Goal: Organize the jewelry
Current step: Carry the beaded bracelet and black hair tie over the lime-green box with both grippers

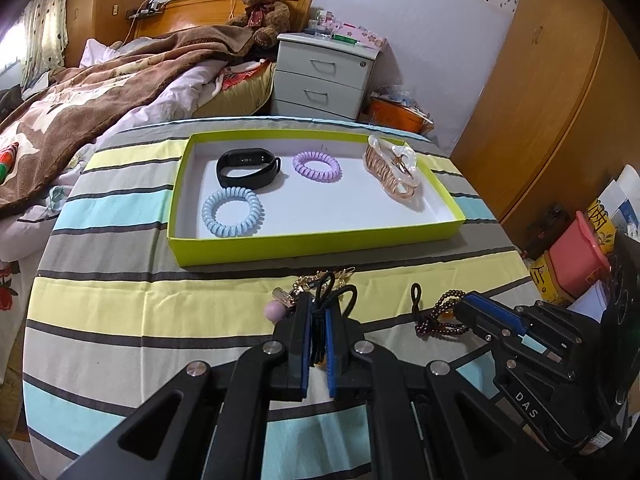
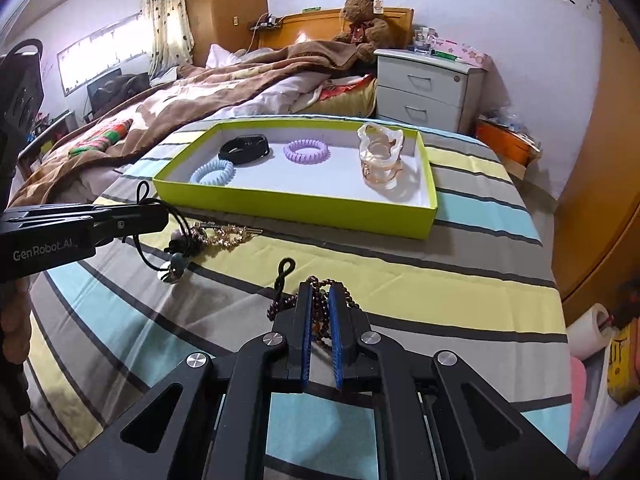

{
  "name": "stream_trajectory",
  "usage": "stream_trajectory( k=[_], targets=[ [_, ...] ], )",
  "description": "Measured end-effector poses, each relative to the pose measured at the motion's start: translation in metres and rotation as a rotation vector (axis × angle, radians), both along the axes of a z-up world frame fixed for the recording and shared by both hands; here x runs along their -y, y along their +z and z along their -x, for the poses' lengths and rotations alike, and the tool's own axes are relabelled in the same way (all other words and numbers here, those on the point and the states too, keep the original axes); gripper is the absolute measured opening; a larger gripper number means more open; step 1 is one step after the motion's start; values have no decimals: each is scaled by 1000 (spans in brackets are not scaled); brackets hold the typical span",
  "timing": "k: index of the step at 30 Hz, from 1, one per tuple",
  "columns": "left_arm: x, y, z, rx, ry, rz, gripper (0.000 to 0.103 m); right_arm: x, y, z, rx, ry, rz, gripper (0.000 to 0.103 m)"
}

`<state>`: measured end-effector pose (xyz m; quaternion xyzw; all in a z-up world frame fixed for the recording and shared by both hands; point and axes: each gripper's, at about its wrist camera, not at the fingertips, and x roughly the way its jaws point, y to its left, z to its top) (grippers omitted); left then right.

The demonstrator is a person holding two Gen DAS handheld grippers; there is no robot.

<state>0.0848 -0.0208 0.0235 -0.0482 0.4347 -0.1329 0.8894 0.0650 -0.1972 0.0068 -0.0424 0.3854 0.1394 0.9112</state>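
Note:
A lime-green tray (image 1: 312,246) (image 2: 292,208) lies on the striped cloth. It holds a black fitness band (image 1: 248,168), a purple spiral hair tie (image 1: 317,166), a blue spiral hair tie (image 1: 233,212) and a clear hair claw (image 1: 394,172). In front of the tray, my left gripper (image 1: 319,308) (image 2: 162,212) is shut on a black hair tie (image 1: 332,292) (image 2: 138,248) with a pink bead (image 1: 275,312) and gold charms hanging from it. To its right, my right gripper (image 2: 320,292) (image 1: 460,308) is shut on a dark bead bracelet (image 2: 280,304) (image 1: 440,316).
A gold chain (image 2: 228,236) trails on the cloth (image 1: 120,300) by the left gripper. An unmade bed with a brown blanket (image 1: 100,80) lies to the left, with a grey nightstand (image 1: 324,76) behind the table. A wooden wardrobe (image 1: 560,100) and clutter (image 1: 580,256) stand to the right.

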Motion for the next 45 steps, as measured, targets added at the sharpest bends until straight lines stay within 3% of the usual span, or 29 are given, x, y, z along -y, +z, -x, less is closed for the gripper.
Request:
stream_trajectory(
  k=[20,45],
  targets=[
    [-1,35,-3,85,-19,4,6,5,41,-6,114,-36,-14,8],
    [-8,54,-69,105,0,77,6,6,62,-59,146,-66,-62,8]
  ],
)
